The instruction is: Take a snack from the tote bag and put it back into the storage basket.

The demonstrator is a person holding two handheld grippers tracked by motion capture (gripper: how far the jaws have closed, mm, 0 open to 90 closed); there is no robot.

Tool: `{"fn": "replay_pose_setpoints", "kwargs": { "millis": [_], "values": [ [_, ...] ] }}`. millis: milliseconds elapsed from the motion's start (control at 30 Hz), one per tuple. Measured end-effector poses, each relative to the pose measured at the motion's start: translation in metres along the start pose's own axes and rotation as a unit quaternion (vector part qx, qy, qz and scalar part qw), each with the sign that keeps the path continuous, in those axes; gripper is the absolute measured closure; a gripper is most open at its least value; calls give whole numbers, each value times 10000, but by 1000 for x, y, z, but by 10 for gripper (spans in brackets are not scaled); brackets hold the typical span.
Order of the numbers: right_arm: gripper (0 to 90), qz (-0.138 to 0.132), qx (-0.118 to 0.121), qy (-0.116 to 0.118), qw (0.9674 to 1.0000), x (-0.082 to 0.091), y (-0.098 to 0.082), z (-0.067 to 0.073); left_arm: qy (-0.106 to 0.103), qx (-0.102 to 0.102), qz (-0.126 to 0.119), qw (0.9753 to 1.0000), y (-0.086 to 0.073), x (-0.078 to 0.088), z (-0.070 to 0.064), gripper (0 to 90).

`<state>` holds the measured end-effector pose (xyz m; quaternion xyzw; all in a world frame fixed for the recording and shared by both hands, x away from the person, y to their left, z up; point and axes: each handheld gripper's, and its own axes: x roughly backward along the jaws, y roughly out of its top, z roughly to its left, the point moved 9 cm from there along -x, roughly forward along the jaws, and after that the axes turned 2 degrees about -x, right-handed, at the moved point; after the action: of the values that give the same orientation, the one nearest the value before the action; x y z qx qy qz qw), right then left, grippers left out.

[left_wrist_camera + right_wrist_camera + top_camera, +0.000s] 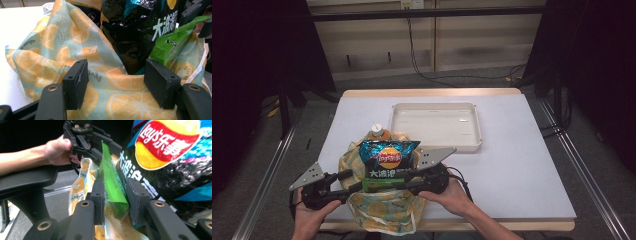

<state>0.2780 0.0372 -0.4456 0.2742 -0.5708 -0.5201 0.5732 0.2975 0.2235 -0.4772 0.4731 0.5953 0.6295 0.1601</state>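
High view: fabric bag (382, 210) with orange-slice print at near edge of white table (512, 165), still packed — black-and-blue chip bag (388, 157) upright in its mouth, orange-capped bottle (377, 132) poking up just behind, green packet (382, 186) at the near side. Cream tray (472, 142) beyond, toward far right, bare. Judged: unpacking into tray, barely begun — nothing transferred yet.

Right gripper (409, 179) in from the right, across the bag mouth. Right gripper view: jaws either side of green packet (113, 190), narrow gap, left pad touching or nearly so, right pad just beside — closing on it, firm clamp not confirmed. Packet still standing inside bag, wedged between chip bag (170, 165) and fabric (80, 182).

Left gripper (343, 176) at the bag's left near side. Left gripper view: jaws wide apart, holding nothing, bag fabric (120, 100) bulging between them — near or resting against cloth, contact unclear. Probably poised to pin the bag rim while the packet comes out.

Left to do, by estimate: clamp and lift green packet, carry to tray; then chip bag, then bottle. Chip bag leaning on packet — may tip on extraction.
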Motion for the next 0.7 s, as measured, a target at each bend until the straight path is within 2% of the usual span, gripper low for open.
{"fn": "replay_pose_setpoints", "kwargs": {
  "millis": [67, 233, 367, 533, 600, 633, 700],
  "values": [
    [699, -21, -70, 11, 10000, -1, 1, -1, -38, 26, -20, 10000, 1, -1, -1, 361],
    [685, 143, -126, -1, 9998, -5, -1, -2, -39, 0, 83, 10000, -2, -4, -1, 358],
    [714, 304, -40, -95, 9995, -10, -5, -1, -15, -35, 101, 9999, -2, -3, -1, 352],
    [798, 208, -107, -128, 9996, -10, -4, -2, -65, -44, 122, 9999, -2, -5, -2, 338],
    [814, 191, -134, -114, 9997, -9, -3, -2, -1, -27, 151, 9999, -2, -6, 0, 337],
    [821, 174, -134, -116, 9997, -9, -1, -3, -67, -39, 134, 9999, -2, -6, -2, 336],
    [836, 124, -127, -129, 9998, -7, 3, -3, -66, -56, 145, 9999, -2, -6, -2, 335]
  ]
}}
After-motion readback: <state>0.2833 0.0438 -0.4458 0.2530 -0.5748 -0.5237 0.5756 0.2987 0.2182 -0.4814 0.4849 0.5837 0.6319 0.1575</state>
